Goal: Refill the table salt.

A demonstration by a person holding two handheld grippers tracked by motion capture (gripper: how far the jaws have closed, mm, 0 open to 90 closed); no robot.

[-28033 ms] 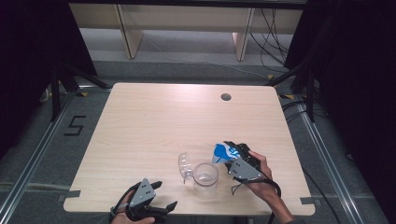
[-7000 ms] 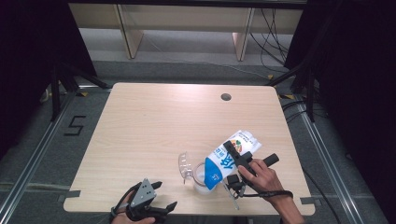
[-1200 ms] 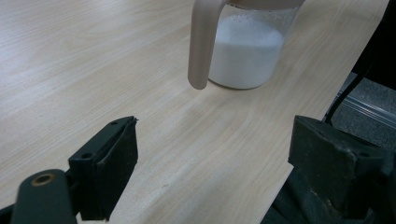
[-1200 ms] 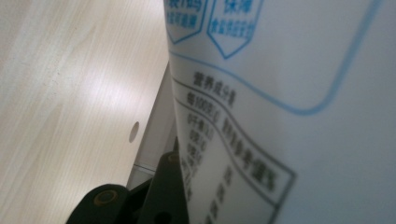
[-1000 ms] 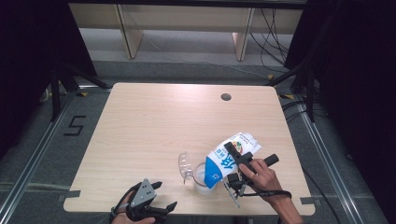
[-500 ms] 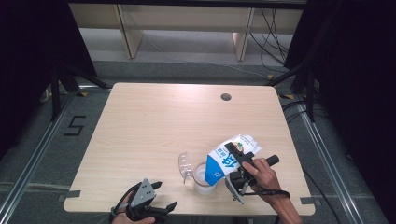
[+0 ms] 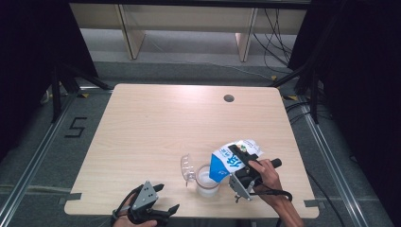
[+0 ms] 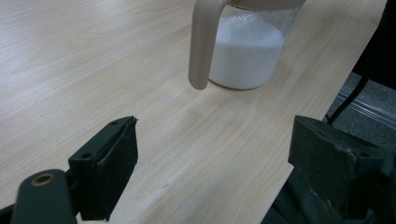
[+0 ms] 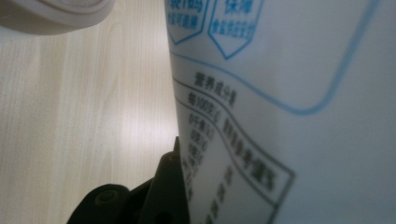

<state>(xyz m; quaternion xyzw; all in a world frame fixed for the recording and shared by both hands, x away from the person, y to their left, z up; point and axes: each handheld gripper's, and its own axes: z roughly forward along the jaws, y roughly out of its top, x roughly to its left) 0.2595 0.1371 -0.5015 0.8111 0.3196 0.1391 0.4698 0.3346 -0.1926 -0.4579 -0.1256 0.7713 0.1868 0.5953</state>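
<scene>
A blue and white milk carton (image 7: pixel 231 158) hangs tilted with its top toward a clear plastic pitcher (image 7: pixel 207 180) near the table's front edge. My right gripper (image 7: pixel 241 161) is shut on the carton from the right. In the right gripper view the carton's printed side (image 9: pixel 289 93) is pressed against one black finger (image 9: pixel 161 191). White liquid fills the bottom of the pitcher (image 8: pixel 245 56), and its handle (image 8: pixel 203 46) points toward my left gripper. My left gripper (image 7: pixel 166 197) rests at the front left edge, open, with bare tabletop between its jaws.
The light wooden table (image 7: pixel 165 127) has a round cable hole (image 7: pixel 229 98) at the back right. The pitcher stands close to the table's front edge. Grey floor with metal rails lies on both sides, and shelf legs stand behind the table.
Since the earliest frame the carton has been lifted and tipped over the pitcher, which now holds white liquid. Over the last second the carton barely shifted. The left gripper has stayed put.
</scene>
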